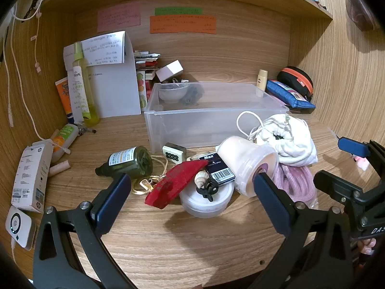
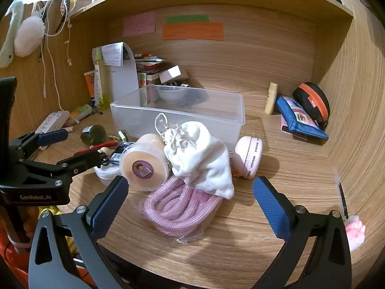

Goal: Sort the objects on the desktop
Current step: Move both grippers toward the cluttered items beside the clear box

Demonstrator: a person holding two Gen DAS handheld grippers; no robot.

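Nearest, the left gripper (image 1: 192, 187) and right gripper (image 2: 190, 192) hover with jaws spread wide, pinching nothing. Beyond them, mid-desk, a coiled pink rope in plastic wrap (image 2: 178, 207) touches a white drawstring cloth bag (image 2: 204, 159) and a tipped cream lidded tub (image 2: 144, 163), before a clear plastic bin (image 2: 192, 118).

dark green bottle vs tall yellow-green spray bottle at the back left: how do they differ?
Pose: the dark green bottle lies on its side on the desk; the spray bottle stands upright against the papers.
Shape: the green one is short and squat, the spray bottle tall and slim.
Colour: dark, near-opaque green versus pale, see-through yellow-green.
Shared: both carry a printed label and sit outside the clear bin.
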